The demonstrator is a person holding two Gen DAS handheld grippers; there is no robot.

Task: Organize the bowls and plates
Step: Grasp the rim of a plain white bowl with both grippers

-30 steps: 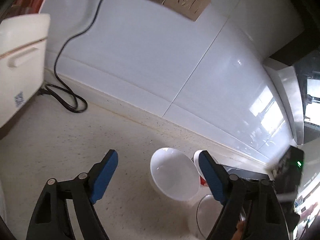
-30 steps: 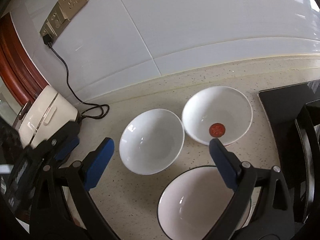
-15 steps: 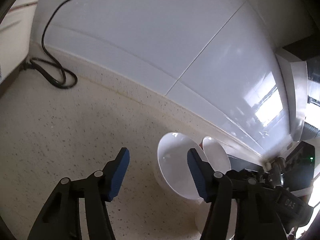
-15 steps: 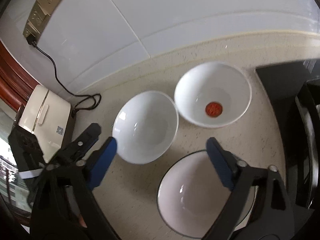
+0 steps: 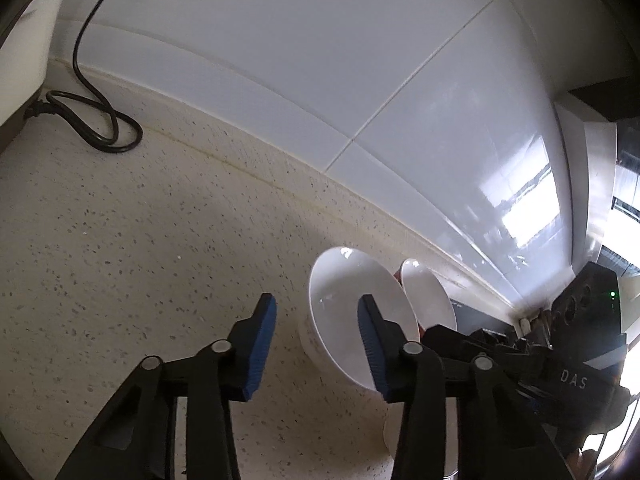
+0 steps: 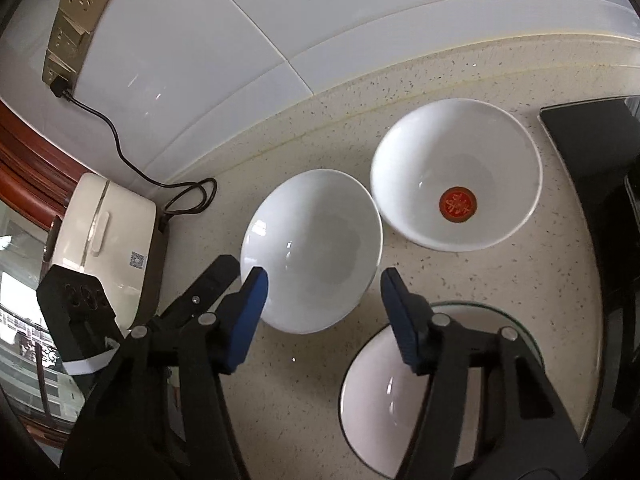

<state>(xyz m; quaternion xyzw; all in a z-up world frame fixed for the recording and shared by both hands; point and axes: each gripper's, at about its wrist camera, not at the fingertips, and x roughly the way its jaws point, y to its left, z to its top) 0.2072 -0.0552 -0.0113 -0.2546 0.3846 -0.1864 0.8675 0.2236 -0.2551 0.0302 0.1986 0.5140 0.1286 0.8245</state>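
A plain white bowl (image 6: 316,248) sits on the speckled counter (image 6: 500,280); it also shows in the left wrist view (image 5: 340,320). A second white bowl with a red round mark inside (image 6: 456,176) stands beside it to the right, partly hidden in the left wrist view (image 5: 428,296). A black-rimmed white bowl (image 6: 384,400) sits nearest, on a glass plate (image 6: 576,360). My right gripper (image 6: 323,312) is open, above the plain bowl's near rim. My left gripper (image 5: 316,344) is open, its right finger over the plain bowl's left rim.
A cream appliance (image 6: 104,236) stands at the left with a black cord (image 6: 120,148) running up to gold wall sockets (image 6: 76,24). A black cooktop (image 6: 600,160) lies at the right. The white tiled wall (image 5: 320,60) backs the counter.
Both grippers have moved in toward the plain white bowl. The left gripper's fingers have narrowed and now straddle its left rim. The right gripper's fingers have also narrowed.
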